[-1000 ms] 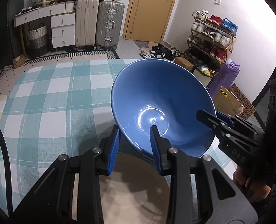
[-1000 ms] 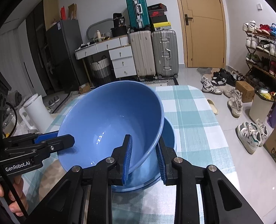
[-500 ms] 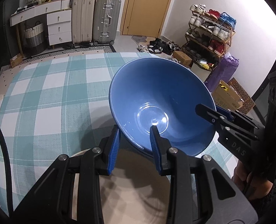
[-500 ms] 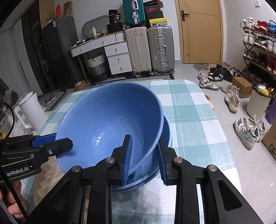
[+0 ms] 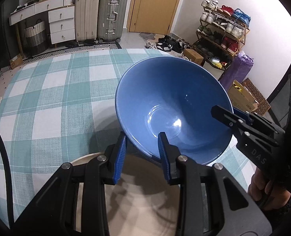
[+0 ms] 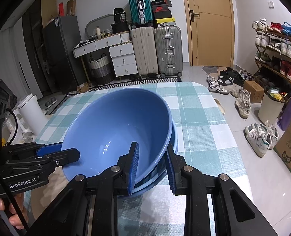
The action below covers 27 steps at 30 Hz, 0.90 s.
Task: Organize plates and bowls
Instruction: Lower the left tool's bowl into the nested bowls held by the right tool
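A deep, glossy blue ceramic bowl [image 5: 173, 106] sits tilted inside a second blue bowl [image 6: 166, 172] of the same kind, whose rim peeks out just beneath it, the pair standing near the right edge of the table with the teal-and-white checked tablecloth [image 5: 47, 102]. The left gripper [image 5: 142, 153] has its 2 blue-padded fingers partly spread, one outside the upper bowl's near wall and one inside it; the rim runs through the gap, but I cannot tell whether the pads actually press on it. The right gripper [image 6: 152, 166] straddles the opposite side of the same rim in much the same way, its left pad inside the bowl and its right pad outside both rims, with visible space on the outer side, so it looks loosely parted rather than clamped. Seen from the left wrist view, the right tool reaches over the bowl's right rim, a hand [image 5: 267, 188] wrapped round its handle. Just beside the bowls, nearer the person, lies a round beige plate [image 5: 137, 200], partly hidden under the left gripper's black frame. Past the far edge of the table stand 2 hard-shell suitcases [image 5: 101, 15], a white chest of drawers [image 5: 61, 22], a wooden door [image 5: 155, 5] and a shoe rack [image 5: 222, 31] along the right wall.
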Each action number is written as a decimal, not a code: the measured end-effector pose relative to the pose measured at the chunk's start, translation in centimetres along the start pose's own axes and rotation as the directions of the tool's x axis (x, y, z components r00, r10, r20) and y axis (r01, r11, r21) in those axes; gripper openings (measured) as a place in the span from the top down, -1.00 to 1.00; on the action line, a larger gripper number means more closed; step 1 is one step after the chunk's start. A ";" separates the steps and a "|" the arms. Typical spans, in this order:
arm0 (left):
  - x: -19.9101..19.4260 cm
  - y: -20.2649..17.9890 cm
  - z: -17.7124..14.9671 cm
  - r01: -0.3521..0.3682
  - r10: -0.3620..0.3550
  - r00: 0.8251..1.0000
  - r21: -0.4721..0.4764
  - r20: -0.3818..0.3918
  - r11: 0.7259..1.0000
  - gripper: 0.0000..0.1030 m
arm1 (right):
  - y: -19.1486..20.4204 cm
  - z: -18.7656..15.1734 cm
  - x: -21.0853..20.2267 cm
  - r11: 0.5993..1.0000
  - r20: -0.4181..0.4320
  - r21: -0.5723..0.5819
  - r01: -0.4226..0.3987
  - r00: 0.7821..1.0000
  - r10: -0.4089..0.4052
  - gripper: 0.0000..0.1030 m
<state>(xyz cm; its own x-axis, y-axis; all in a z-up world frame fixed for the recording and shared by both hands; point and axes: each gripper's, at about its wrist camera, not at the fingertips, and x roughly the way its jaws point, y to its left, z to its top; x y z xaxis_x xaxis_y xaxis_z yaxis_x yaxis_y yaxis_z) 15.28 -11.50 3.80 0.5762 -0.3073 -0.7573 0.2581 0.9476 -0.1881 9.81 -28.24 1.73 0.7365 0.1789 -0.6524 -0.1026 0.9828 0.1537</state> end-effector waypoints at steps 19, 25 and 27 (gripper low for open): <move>0.7 -0.3 0.2 -0.025 0.025 1.000 0.031 -0.006 0.999 0.43 | 0.1 -0.6 -0.1 0.999 -0.004 -0.028 0.040 0.999 -0.040 0.34; 0.7 -0.1 0.3 -0.025 0.026 1.000 0.025 -0.010 0.999 0.35 | 0.0 -0.8 0.0 0.999 -0.007 -0.027 0.041 0.999 -0.041 0.33; 0.9 0.2 0.4 -0.029 0.029 0.999 0.021 -0.015 0.999 0.26 | -0.1 -0.8 0.0 0.999 -0.008 -0.028 0.038 0.999 -0.038 0.30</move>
<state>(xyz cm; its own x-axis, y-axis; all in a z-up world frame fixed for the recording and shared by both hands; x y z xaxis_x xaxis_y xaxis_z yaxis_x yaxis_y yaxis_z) 16.16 -11.64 3.41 0.5716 -0.2779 -0.7720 0.2574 0.9541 -0.1529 9.27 -28.28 1.09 0.7345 0.1417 -0.6636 -0.0931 0.9897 0.1083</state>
